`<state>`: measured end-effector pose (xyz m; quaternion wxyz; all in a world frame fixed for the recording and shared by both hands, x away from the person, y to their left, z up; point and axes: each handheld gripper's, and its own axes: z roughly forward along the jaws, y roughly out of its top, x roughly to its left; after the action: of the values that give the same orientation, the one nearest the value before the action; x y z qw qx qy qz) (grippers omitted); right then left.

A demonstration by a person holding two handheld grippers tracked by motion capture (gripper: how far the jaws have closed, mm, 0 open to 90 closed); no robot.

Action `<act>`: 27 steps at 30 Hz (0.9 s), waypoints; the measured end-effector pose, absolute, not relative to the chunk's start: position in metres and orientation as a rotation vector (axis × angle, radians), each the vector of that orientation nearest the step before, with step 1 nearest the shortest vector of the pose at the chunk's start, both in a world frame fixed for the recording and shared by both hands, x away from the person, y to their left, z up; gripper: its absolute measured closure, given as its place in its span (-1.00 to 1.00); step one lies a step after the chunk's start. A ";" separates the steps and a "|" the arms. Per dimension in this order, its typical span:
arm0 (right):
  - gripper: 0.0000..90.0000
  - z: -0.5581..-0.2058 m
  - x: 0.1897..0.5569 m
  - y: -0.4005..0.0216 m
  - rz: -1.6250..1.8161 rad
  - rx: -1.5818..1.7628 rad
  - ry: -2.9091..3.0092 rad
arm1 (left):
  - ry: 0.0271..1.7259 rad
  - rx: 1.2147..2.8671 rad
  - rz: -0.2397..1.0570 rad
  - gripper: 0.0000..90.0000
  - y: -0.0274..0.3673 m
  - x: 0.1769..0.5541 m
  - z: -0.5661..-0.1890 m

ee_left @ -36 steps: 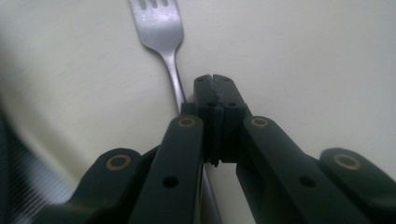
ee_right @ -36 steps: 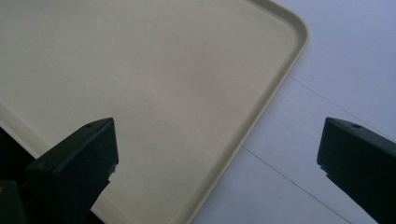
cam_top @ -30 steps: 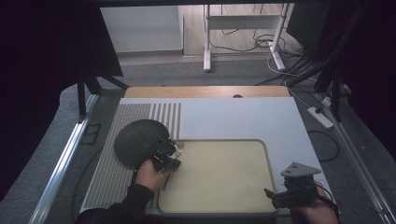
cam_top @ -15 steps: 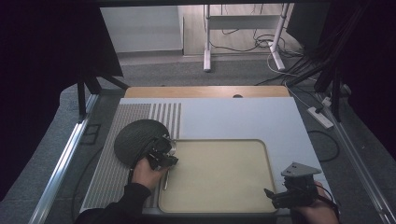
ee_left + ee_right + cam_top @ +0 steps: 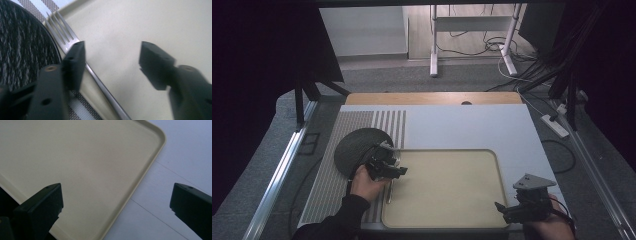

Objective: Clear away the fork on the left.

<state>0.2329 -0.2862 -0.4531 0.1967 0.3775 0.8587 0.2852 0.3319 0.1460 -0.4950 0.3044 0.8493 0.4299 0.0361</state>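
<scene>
A metal fork [image 5: 100, 82] lies along the left side of the beige tray [image 5: 150, 22], its tines pointing at the rim beside a dark round plate [image 5: 22, 45]. My left gripper [image 5: 112, 52] hovers just over it. Its jaws have just been opening and now stand apart, and the fork runs under one jaw, not pinched. From above, the left gripper [image 5: 399, 169] sits at the tray's [image 5: 447, 185] left rim with the fork's [image 5: 389, 192] handle trailing toward me. My right gripper [image 5: 504, 210] rests open at the tray's near right corner, nothing between its jaws [image 5: 116, 197].
The dark plate [image 5: 354, 147] sits on a striped placemat [image 5: 324, 185] left of the tray. The white tabletop [image 5: 472, 125] stretches behind and to the right of the tray. Cables and a power strip [image 5: 554, 125] lie on the floor beyond the right edge.
The left gripper's jaws have opened and the fork now lies free at the tray's left side. The left hand shifted only slightly. The right gripper stayed still.
</scene>
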 end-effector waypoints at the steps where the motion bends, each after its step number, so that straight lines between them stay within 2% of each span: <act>1: -1.00 -0.453 0.233 -0.286 0.799 1.058 2.405 | 1.140 2.240 0.097 -0.34 0.147 0.332 -0.494; 5: -1.00 -0.453 0.233 -0.286 0.801 1.059 2.403 | 1.131 2.197 0.077 -0.58 0.153 0.332 -0.490; 14: -1.00 -0.453 0.233 -0.286 0.801 1.060 2.402 | 1.066 2.158 0.093 -0.95 0.167 0.326 -0.484; 17: -1.00 -0.453 0.233 -0.286 0.800 1.061 2.402 | 1.048 2.159 0.110 -1.00 0.172 0.324 -0.482; 27: -1.00 -0.453 0.233 -0.286 0.808 1.064 2.399 | 1.068 2.116 0.137 -1.00 0.188 0.319 -0.478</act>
<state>0.2329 -0.2863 -0.4533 0.1965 0.3799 0.8567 0.2884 0.3190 0.1884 -0.4783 0.3743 0.8264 0.4172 0.0537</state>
